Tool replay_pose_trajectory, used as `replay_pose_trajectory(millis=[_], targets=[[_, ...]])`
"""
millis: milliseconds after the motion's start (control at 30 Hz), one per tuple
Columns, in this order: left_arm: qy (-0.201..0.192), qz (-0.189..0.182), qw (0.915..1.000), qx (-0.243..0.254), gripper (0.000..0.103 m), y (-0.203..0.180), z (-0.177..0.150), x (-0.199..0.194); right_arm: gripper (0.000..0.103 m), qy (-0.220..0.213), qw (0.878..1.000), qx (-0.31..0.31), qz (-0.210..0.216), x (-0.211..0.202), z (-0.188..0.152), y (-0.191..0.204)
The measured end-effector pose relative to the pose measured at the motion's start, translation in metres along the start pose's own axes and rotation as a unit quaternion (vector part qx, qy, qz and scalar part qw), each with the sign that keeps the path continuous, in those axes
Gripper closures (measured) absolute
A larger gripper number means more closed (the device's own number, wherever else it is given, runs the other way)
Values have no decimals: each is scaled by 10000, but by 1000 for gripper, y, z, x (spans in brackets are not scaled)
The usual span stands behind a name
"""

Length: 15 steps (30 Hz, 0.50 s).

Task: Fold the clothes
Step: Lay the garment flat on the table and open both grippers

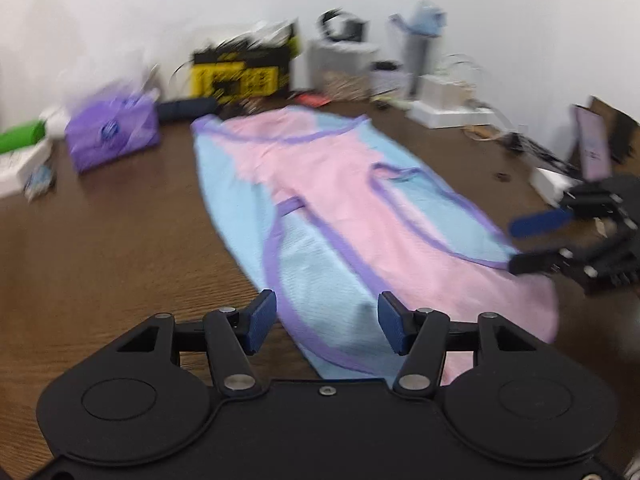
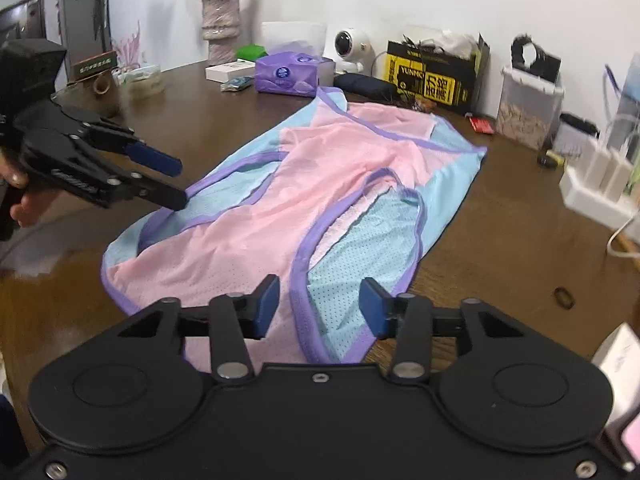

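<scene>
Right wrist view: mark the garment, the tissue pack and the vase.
garment (image 2: 320, 184), right wrist view, pink middle panel.
tissue pack (image 2: 286, 76), right wrist view, purple front face.
vase (image 2: 220, 28), right wrist view, its body.

Dark wooden counter (image 2: 500, 220). Spread flat across the middle, a pink and blue garment (image 2: 320, 184). Along the far edge, a purple tissue pack (image 2: 290, 74), yellow box (image 2: 432, 78), vase (image 2: 220, 28), white charger block (image 2: 600, 184).

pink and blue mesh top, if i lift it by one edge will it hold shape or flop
The mesh top will probably flop: it lies flat on the table with soft wrinkles and overlapping layers. It looks thin and perforated, so likely light. On the glossy wood it may slide or bunch if pushed.
</scene>
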<state>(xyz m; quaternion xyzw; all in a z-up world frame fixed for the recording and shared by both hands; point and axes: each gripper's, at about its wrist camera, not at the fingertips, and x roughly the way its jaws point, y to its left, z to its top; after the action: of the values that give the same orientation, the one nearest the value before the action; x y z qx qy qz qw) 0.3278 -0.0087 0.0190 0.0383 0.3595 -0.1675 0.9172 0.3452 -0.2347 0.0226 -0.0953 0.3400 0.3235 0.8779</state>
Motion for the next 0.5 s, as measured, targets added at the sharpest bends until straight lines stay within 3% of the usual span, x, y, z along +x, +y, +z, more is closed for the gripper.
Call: replay_pose_trajectory(millis=[33, 67, 133, 167, 200, 300, 367, 433, 500], targets=[[44, -35, 10000, 3, 89, 2, -2, 4, 58, 33, 9999, 128, 86, 9, -2, -3], [14, -2, 10000, -18, 100, 4, -4, 4, 62, 55, 9997, 203, 159, 11, -5, -5], [-74, 91, 9999, -67, 102, 8, -8, 3, 71, 28, 9994, 280, 189, 8, -11, -7], [-124, 106, 9997, -189, 102, 15, -11, 1, 86, -1, 9995, 297, 145, 5, -14, -6], [-162, 144, 9993, -316, 102, 23, -14, -2, 91, 31, 9995, 316, 80, 3, -17, -6], [-241, 132, 9983, -519, 100, 40, -22, -10, 90, 131, 9999, 9, -97, -18, -29, 6], [-319, 167, 9966, -743, 86, 49, -20, -12, 82, 84, 9999, 109, -33, -26, -29, 8], [-452, 608, 9951, -634, 30, 50, -7, -6, 66, -213, 9996, 196, 50, -26, -18, 9], [-611, 616, 9957, -340, 28, 55, 2, 3, 61, -358, 9991, 176, -159, -22, -6, 4]])
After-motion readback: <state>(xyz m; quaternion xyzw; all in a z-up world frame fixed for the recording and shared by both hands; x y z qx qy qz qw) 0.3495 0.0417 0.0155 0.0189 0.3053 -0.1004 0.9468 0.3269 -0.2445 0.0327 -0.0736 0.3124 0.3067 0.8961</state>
